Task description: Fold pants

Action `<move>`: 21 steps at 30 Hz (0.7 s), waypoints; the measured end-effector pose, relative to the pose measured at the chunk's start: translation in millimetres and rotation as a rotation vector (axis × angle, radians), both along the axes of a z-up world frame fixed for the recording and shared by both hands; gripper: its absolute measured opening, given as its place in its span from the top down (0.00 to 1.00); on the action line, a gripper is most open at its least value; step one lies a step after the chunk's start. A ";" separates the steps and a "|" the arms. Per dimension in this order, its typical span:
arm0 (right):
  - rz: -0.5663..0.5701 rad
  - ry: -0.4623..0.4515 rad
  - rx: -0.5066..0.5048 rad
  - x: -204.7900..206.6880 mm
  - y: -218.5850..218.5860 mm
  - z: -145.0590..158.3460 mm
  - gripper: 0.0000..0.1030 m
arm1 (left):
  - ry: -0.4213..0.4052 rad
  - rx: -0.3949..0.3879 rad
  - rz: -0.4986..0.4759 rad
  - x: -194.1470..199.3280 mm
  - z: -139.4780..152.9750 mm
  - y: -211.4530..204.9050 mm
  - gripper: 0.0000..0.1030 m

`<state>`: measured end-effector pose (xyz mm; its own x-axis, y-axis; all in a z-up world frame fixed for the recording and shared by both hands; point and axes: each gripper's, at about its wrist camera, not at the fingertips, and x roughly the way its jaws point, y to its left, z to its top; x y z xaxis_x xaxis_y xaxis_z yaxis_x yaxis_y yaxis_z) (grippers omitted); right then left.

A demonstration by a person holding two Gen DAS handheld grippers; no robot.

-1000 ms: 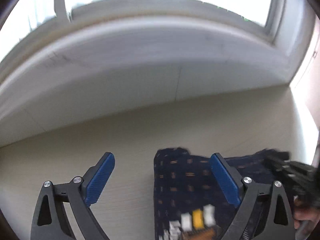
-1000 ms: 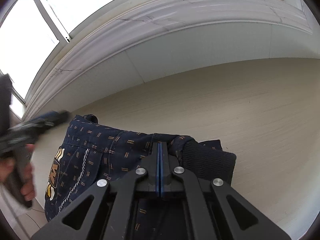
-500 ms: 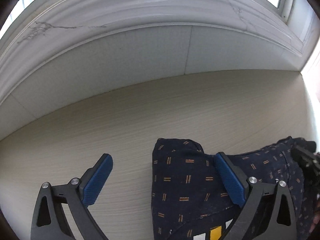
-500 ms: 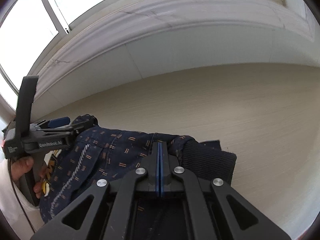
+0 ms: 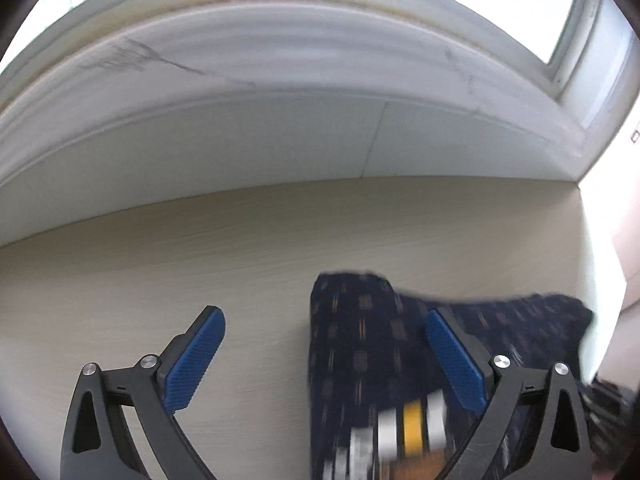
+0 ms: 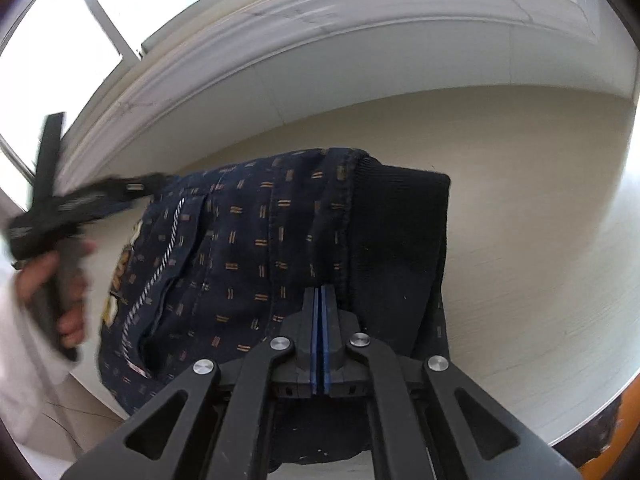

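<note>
Item: navy patterned pants (image 6: 256, 248), lying on the pale table (image 6: 520, 200). The right gripper (image 6: 320, 332), jaws pressed together with no cloth visibly between them, is drawing back, exposing the ribbed waistband. Left gripper (image 5: 324, 356) is hovering spread wide, holding nothing. Regrasp likely pending.

Pants (image 6: 272, 248) on table (image 6: 540, 184), below windowsill (image 6: 320, 12)

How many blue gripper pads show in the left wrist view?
2: one pad sits over the bare table, the other pad over the navy pants. None seems hidden.
</note>
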<state>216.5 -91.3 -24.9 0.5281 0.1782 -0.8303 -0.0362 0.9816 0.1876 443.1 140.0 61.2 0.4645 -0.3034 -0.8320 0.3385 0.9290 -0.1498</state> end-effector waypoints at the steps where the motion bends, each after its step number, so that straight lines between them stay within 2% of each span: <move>1: 0.006 -0.001 -0.009 -0.7 0.8 0.1 1.00 | -0.003 -0.001 -0.008 -8.6 4.2 4.0 0.01; 4: -0.002 -0.010 0.015 -4.0 -2.3 -0.6 1.00 | 0.011 0.005 -0.035 -52.0 7.7 19.1 0.01; 6: -0.020 -0.007 0.054 -5.1 -3.5 -1.8 1.00 | 0.038 0.046 -0.062 -81.1 -7.6 21.0 0.01; 8: -0.020 -0.007 0.064 -5.7 -4.8 -2.6 1.00 | 0.077 0.035 -0.069 -101.2 -22.3 22.2 0.00; 12: 0.007 -0.019 0.036 -4.3 -3.3 -11.1 1.00 | 0.130 -0.037 0.001 -101.3 -48.6 30.7 0.00; 16: 0.004 -0.025 0.069 -0.7 -7.8 -19.7 1.00 | 0.009 0.076 -0.056 -112.7 -51.0 15.1 0.00; 17: 0.008 -0.028 0.069 -1.6 -8.7 -21.1 1.00 | 0.001 0.082 -0.056 -114.2 -51.1 14.5 0.00; 21: 0.014 -0.032 0.075 -2.5 -11.0 -22.8 1.00 | 0.052 0.028 -0.027 -107.9 -56.6 19.5 0.00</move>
<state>214.0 -102.3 -47.7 0.5513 0.2471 -0.7969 -0.0569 0.9641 0.2595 335.2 159.4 4.6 0.4120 -0.2917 -0.8632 0.3562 0.9235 -0.1421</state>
